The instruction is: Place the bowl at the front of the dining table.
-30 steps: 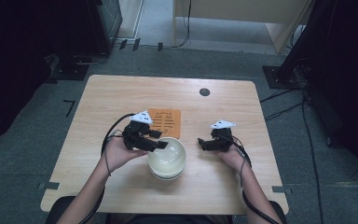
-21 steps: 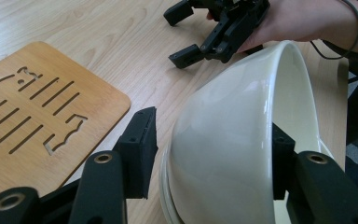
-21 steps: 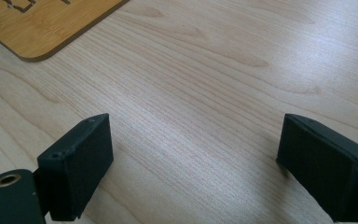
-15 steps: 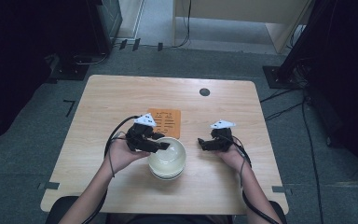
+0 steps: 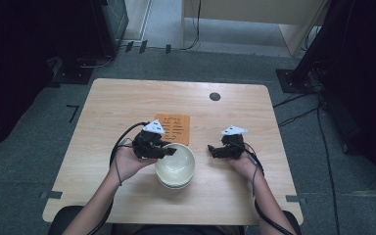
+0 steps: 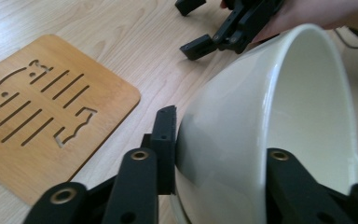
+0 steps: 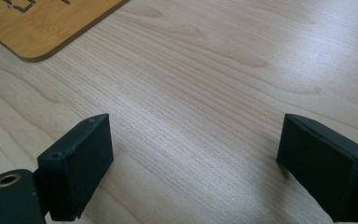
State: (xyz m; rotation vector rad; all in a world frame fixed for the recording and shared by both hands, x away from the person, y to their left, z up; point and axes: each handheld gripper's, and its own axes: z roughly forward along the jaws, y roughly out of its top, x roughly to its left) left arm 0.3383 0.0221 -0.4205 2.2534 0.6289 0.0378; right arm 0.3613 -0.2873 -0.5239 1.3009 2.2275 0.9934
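A: High view, item one: bowl [image 5: 175,166], cream, top of a stack, near table [image 5: 103,98] front edge, just below mat [image 5: 173,128].

B: Left gripper [image 5: 169,152]?

A: Jaws just been closing, now clamped across bowl's left rim. Left gripper view confirms: one pad [image 6: 167,149] pressed on outer wall, other jaw inside the bowl [image 6: 279,121].

B: Right gripper [image 5: 211,151]?

A: Spread wide, empty, just right of bowl, apart from it. Right gripper view: bare wood between pads, corner of mat [image 7: 46,28] beyond.

B: Step in hand?

A: Grasp on top bowl, judged complete or nearly so; lift not begun.

B: Next move?

A: Likely straight lift to part top bowl from those below, then carry toward mat, just above and close by. Calls for firm rim pinch and level hold; thin glazed wall apt to slip. Lower bowl may cling and rise too; right gripper well placed to steady the stack.
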